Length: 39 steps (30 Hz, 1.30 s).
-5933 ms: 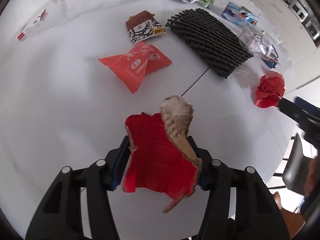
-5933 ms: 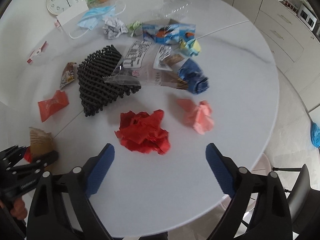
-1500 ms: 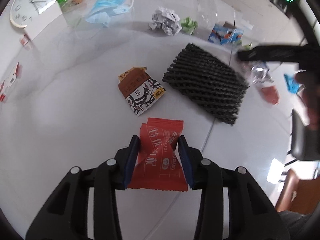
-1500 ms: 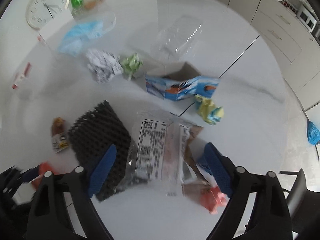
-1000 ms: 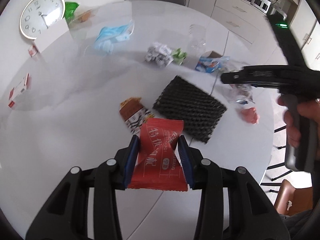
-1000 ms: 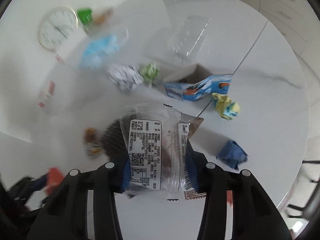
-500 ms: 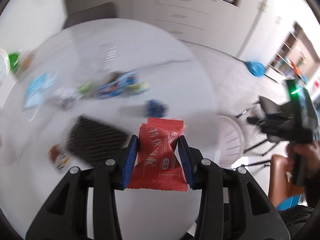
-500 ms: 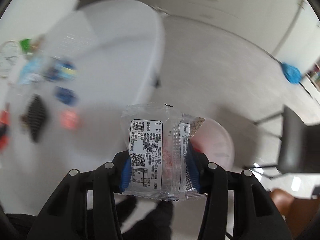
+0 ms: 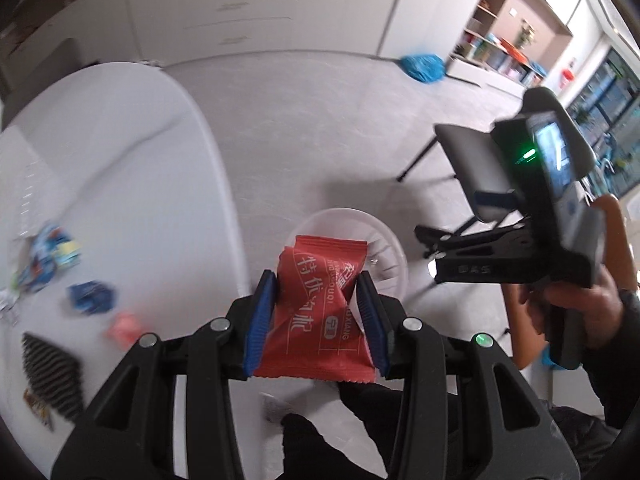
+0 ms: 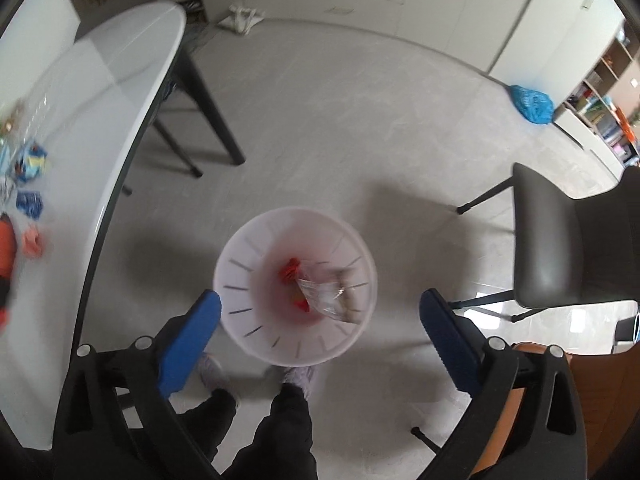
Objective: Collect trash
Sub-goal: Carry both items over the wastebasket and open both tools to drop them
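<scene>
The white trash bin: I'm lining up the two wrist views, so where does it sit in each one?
Left wrist: the white trash bin is at centre, on the floor, partly hidden behind the red wrapper that the left gripper holds.
Right wrist: the bin is at centre, seen from above, beyond the open right gripper.
Shared landmark: the blue bag on the floor.

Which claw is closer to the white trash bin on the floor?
Hard to tell. The right claw hangs open over the white trash bin; the left claw, gripping the red wrapper, is also over it.
</scene>
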Motion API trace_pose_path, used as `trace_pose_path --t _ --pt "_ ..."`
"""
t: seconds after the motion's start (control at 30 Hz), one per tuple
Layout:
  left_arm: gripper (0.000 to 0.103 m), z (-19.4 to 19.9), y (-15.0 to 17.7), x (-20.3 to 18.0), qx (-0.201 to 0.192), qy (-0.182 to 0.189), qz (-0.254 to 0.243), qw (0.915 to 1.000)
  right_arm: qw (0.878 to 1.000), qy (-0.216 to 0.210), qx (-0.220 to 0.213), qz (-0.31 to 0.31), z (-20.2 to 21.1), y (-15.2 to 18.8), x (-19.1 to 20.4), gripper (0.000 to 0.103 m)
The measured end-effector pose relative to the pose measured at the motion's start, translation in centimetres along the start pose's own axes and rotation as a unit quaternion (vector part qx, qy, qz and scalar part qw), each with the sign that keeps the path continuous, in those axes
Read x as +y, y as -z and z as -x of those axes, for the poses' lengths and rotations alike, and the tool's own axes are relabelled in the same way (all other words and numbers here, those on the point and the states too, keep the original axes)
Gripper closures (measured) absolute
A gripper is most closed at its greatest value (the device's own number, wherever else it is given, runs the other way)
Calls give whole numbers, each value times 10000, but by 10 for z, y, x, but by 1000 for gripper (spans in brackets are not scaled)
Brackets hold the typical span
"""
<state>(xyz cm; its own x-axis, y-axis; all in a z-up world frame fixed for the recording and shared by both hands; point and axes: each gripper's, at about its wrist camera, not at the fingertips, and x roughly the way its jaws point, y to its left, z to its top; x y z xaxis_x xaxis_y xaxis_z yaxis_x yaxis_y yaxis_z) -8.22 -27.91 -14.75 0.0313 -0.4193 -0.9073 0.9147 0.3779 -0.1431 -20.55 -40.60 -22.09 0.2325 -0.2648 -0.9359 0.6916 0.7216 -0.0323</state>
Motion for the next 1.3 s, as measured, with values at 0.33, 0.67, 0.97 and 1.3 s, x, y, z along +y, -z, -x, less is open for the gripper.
trace_pose_path --t 0.33,0.67,0.97,1.3 --pt "8 -27 -23 -45 109 171 32 9998 9986 115 -388 -330 38 -6 -54 2" --pt "8 2 -17 -18 -116 -216 424 9988 9975 -137 -571 -406 48 -8 -49 2" --pt "8 42 4 30 -421 -637 1006 9920 9964 -411 -747 16 67 -19 -1 2" --pt "8 92 63 110 -625 -1498 1895 9684 9862 -1134 -782 919 75 -30 106 2"
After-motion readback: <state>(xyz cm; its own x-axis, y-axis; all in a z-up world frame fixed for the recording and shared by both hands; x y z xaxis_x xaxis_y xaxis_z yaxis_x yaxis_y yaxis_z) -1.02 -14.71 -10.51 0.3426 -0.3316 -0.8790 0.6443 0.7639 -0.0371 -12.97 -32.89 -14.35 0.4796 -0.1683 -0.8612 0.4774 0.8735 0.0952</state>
